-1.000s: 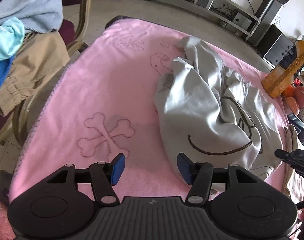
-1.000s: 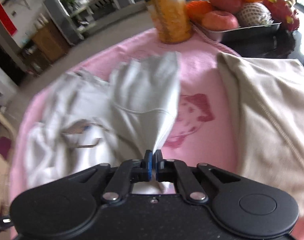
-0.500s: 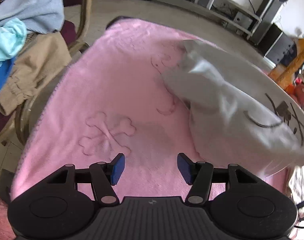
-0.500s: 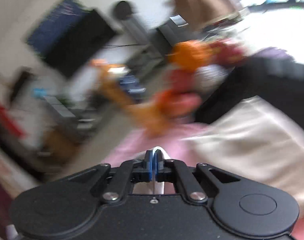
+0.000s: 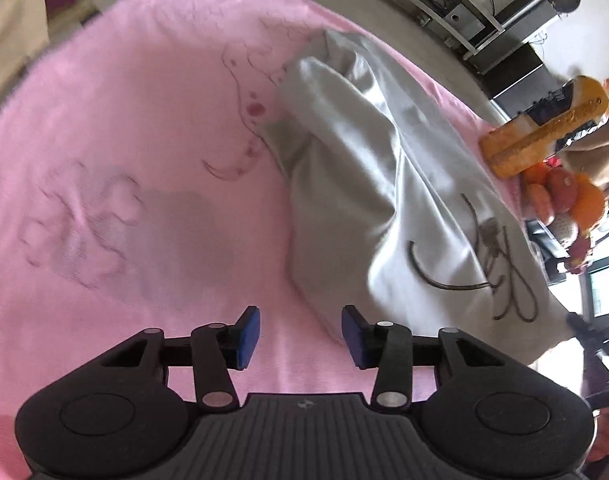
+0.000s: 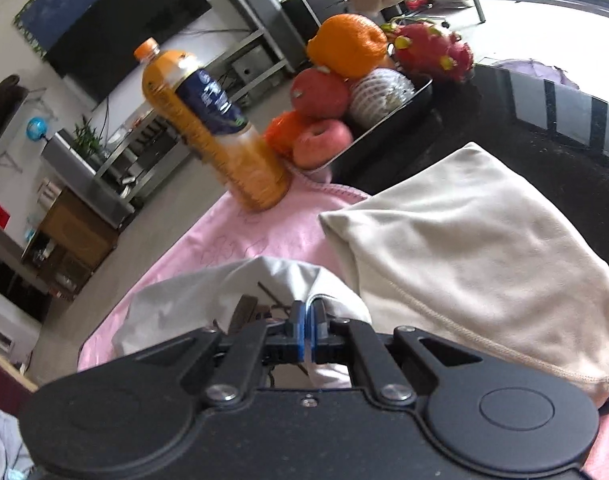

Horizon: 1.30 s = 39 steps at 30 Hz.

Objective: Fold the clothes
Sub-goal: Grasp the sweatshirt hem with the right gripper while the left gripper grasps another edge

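Observation:
A light grey garment with a dark line drawing lies stretched across the right half of the pink blanket. My left gripper is open and empty, low over the blanket just left of the garment's near edge. My right gripper is shut on an edge of the grey garment and holds it lifted. The right gripper shows dimly at the right edge of the left wrist view.
A folded beige garment lies to the right on the blanket. An orange juice bottle and a metal tray of fruit stand at the table's far edge. A chair with clothes is at the far left.
My right gripper has pulled the grey garment up and toward the right, stretching it out from a crumpled heap. My left gripper has stayed open and moved slightly forward.

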Tool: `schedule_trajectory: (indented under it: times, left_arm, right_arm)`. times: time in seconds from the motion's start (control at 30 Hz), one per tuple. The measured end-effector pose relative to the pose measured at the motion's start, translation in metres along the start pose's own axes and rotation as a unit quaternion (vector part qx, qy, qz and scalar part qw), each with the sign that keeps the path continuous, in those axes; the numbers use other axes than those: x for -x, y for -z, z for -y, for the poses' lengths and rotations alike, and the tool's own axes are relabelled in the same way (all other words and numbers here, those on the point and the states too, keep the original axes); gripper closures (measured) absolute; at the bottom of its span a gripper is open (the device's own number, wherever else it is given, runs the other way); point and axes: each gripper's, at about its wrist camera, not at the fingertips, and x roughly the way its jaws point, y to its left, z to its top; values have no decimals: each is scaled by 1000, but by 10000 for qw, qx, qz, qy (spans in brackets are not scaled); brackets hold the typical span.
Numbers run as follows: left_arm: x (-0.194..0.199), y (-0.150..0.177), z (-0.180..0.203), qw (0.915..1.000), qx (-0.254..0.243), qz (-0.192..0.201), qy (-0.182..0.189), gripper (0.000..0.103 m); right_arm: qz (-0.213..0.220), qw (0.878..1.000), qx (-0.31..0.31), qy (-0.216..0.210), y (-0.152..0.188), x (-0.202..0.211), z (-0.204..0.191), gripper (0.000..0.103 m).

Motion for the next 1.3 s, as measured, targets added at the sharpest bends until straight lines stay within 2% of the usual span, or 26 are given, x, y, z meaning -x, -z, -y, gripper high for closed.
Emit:
schedule_trajectory:
  times: [0.23,0.6,0.73,0.9,1.0,1.03,1.07,1.2,1.3]
  left_arm:
    - [-16,-1,2,9997,145,-197,97,61]
    - [-22,-9,-3,9989,269,-228,319,60]
    - [-33,-14,1,9993,233,-184,219,61]
    - [-39,-20,5,9997,234,-62,92,70]
    - [-40,-19,7,9998,183,4,-8,79]
    - [-40,-19,8,9999,159,-3,-46,95]
    - [-41,-19,9,9999,136,-9,-85,100]
    - [-37,-19,11,9997,86,9,-239,102]
    - [-11,-24,11,9988,31,348,-330,102]
  right_arm:
    - [-138,9998,133,-69,5,-4,-3,100]
    - [-206,9994,217,-171,6,-7,-7,100]
    - [-218,9993,229,-191,7,-7,-7,100]
    - [-237,9992,218,-227,6,-8,-7,100]
    - [-252,9991,231,-246,6,-8,-8,100]
    - [-255,9991,237,-250,6,-9,-8,100]
    - [-255,9991,242,-250,7,-9,-8,100]
    - [-252,9990,242,-273,7,-9,-9,100]
    - [-239,9990,135,-359,5,-9,-7,100]
